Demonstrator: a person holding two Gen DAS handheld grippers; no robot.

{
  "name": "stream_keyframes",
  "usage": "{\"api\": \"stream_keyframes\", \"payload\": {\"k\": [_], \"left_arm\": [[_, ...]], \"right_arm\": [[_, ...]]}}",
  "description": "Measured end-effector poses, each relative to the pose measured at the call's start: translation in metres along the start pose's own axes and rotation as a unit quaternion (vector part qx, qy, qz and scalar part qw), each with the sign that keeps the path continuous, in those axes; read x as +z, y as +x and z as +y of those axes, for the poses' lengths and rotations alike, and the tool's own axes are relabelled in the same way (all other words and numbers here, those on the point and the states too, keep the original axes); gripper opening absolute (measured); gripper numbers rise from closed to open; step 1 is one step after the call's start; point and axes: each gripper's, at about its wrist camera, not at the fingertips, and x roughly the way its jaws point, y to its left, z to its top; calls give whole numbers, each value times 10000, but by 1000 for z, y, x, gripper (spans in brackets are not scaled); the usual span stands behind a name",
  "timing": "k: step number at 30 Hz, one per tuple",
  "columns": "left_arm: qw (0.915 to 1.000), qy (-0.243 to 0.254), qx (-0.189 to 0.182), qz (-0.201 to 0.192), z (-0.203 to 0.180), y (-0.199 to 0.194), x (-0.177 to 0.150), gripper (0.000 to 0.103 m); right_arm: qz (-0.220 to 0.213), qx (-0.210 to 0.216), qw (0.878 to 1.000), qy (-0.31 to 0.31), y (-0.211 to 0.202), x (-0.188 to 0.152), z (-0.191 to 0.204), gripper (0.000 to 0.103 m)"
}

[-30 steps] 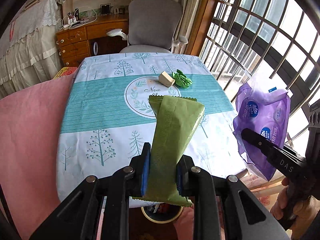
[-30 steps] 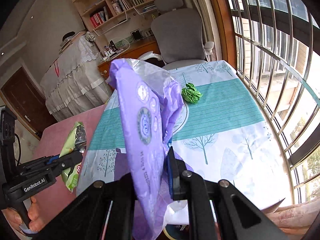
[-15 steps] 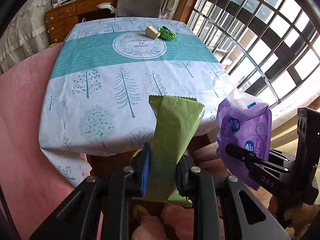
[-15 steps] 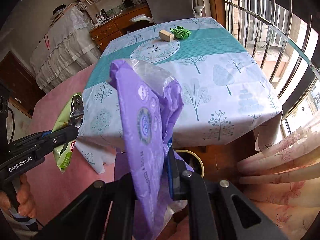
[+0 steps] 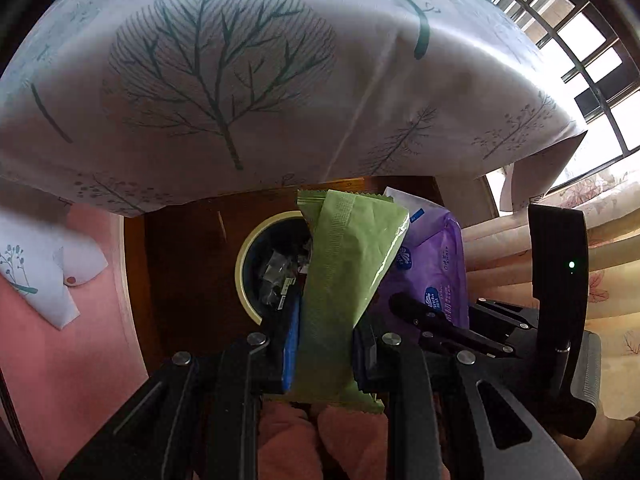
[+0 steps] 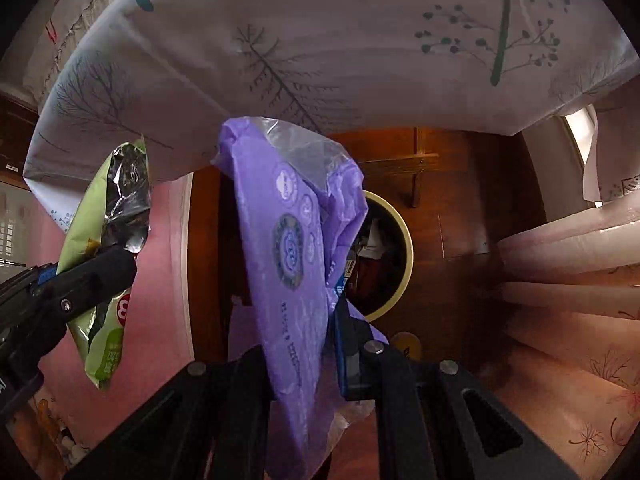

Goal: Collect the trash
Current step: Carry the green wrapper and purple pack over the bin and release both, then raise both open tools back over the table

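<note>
Crinkly green wrapper (image 5: 344, 280) is pinched low down by the left gripper (image 5: 322, 354), purple pack (image 6: 288, 264) clamped by the right gripper (image 6: 304, 344), both held over the bin (image 5: 250, 248). Light, floppy, slippery film, so probably best gripped near the sealed edge.

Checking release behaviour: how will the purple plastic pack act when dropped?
The purple pack looks thin and floppy, crumpling above the right gripper. Probably light and empty, so it may flutter, not fall straight into the bin.

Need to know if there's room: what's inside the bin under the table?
The bin already holds crumpled wrappers. The green wrapper and purple bag cover part of its opening, hiding the rest.
</note>
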Motion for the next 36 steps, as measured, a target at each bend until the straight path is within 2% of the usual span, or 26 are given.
{"api": "stream_keyframes", "payload": {"k": [7,10,13,14,15,16,17,18,19,25,29,33,36], "left_arm": [[9994,10,266,236,21,105,-10,23],[9990,-49,375,226,30,131,-12,32],[9987,-58,451,213,35,144,-14,49],[9986,-81,464,228,39,147,-14,59],[9986,-113,467,239,40,148,-14,65],[9985,-178,454,239,43,148,-13,69],[9983,-251,449,271,46,147,-11,81],[9981,-309,442,305,48,146,-10,92],[9980,-343,438,310,52,142,-9,94],[9977,-161,619,242,51,117,-10,95],[9974,-78,681,231,46,86,-11,95],[9978,-95,627,215,44,33,-13,95],[9985,-83,534,30,40,-21,-10,95]], "right_arm": [[255,-178,9994,137,108,-1,-23,10],[304,-177,9991,250,134,6,-32,13],[326,-122,9988,357,151,14,-35,15],[318,-96,9987,382,155,16,-37,21],[298,-94,9987,398,156,18,-37,33],[283,-111,9988,395,156,20,-37,41],[270,-126,9988,385,155,23,-38,55],[242,-102,9989,386,154,25,-38,61],[208,-53,9990,395,150,25,-38,62],[14,-88,9987,510,126,24,-38,64],[-73,-97,9980,614,91,23,-32,64],[-137,-68,9978,646,38,15,-24,65],[-220,-64,9977,645,-10,9,-15,65]]}}
